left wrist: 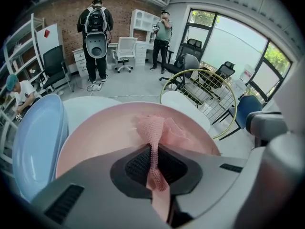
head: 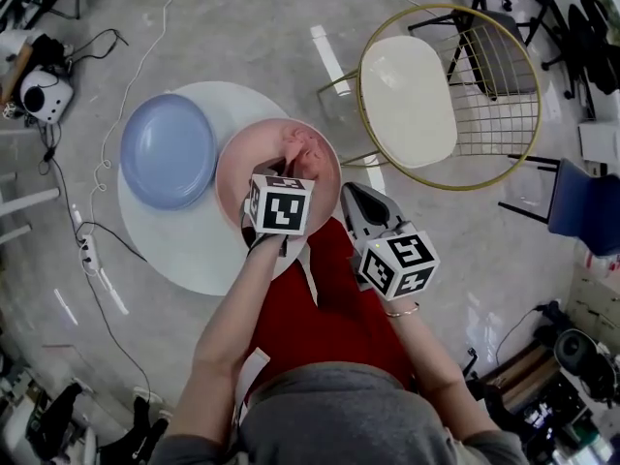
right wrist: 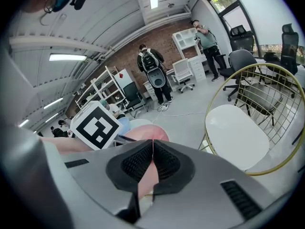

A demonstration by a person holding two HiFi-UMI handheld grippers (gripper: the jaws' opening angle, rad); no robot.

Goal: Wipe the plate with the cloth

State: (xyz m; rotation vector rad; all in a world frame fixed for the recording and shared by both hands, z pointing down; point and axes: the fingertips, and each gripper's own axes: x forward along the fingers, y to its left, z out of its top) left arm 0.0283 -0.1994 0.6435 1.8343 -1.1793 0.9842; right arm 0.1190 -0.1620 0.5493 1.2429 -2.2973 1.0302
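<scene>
A pink plate (head: 242, 168) lies near the middle of a round white table (head: 184, 250). On its right half sits a crumpled pink cloth (head: 305, 153). My left gripper (head: 289, 170) reaches over the plate from the near side. In the left gripper view the left gripper (left wrist: 153, 163) is shut on a fold of the cloth (left wrist: 159, 128), which spreads out over the plate (left wrist: 95, 137). My right gripper (head: 346, 192) is at the plate's right rim. The right gripper view shows the right gripper (right wrist: 152, 147) shut with the plate's pink edge (right wrist: 143, 133) pinched between the jaws.
A blue plate (head: 167, 150) lies left of the pink one on the same table. A gold wire chair with a white seat (head: 407, 100) stands to the right, a blue chair (head: 581, 206) beyond it. Cables (head: 87, 240) trail on the floor at left. People stand far off (left wrist: 97, 32).
</scene>
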